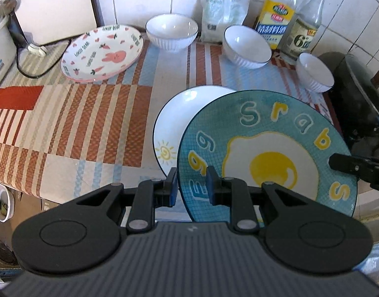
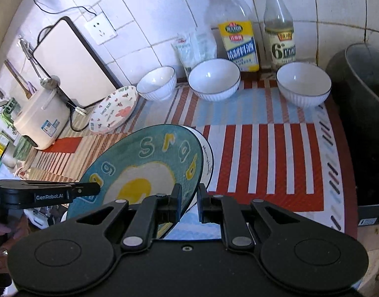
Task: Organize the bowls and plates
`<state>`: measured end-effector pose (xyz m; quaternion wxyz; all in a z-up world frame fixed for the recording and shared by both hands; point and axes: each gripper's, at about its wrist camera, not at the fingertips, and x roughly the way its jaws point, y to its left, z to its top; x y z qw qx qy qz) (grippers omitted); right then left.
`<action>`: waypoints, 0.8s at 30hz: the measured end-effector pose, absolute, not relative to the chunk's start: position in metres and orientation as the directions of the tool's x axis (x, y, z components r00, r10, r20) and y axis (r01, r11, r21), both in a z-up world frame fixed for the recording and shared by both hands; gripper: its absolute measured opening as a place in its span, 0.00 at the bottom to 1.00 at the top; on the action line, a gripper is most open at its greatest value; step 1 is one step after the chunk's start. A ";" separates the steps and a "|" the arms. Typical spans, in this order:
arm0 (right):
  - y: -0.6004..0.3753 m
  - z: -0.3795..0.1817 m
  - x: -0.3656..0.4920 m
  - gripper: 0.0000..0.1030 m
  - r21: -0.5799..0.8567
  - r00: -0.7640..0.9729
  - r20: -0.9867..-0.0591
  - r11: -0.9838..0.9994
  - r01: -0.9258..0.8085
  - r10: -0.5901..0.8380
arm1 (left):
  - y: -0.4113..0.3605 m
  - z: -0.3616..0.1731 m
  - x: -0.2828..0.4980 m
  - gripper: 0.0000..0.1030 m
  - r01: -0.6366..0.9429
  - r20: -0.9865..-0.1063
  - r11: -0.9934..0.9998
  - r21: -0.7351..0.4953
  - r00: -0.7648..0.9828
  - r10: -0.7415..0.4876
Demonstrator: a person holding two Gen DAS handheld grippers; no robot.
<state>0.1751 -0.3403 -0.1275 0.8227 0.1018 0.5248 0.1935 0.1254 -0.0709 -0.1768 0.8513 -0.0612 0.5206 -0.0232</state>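
A teal egg plate (image 1: 266, 153) is held above the counter, over a white sun plate (image 1: 179, 121) that lies below it. My left gripper (image 1: 190, 185) is shut on the egg plate's rim. My right gripper (image 2: 189, 199) is shut on its opposite rim (image 2: 144, 170); the white sun plate's edge (image 2: 206, 160) shows behind it. A pink bunny plate (image 1: 102, 52) (image 2: 115, 110) lies at the back left. Three white ribbed bowls (image 1: 172, 31) (image 1: 247, 45) (image 1: 314, 71) stand along the back wall, also in the right wrist view (image 2: 157, 81) (image 2: 214, 79) (image 2: 304, 84).
Two bottles (image 2: 236, 29) (image 2: 279, 29) and a plastic bag (image 1: 220, 12) stand by the tiled wall. A black wok (image 1: 360, 101) sits at the right. A rice cooker (image 2: 40, 118), its cord and a white board (image 2: 73, 64) are at the left. A striped mat (image 1: 90, 123) covers the counter.
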 end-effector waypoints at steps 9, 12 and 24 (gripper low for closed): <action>-0.329 -0.163 0.184 0.16 0.371 0.323 -0.858 0.916 -0.150 0.400 | -0.058 -0.211 0.151 0.21 -0.041 -0.893 0.988 -0.149 0.434 -0.116; -0.325 -0.174 0.189 0.16 0.375 0.309 -0.864 0.918 -0.129 0.397 | -0.055 -0.217 0.160 0.21 -0.039 -0.897 0.988 -0.147 0.427 -0.116; -0.306 -0.197 0.214 0.17 0.356 0.269 -0.888 0.928 -0.111 0.372 | -0.046 -0.237 0.183 0.21 -0.042 -0.923 0.992 -0.123 0.373 -0.099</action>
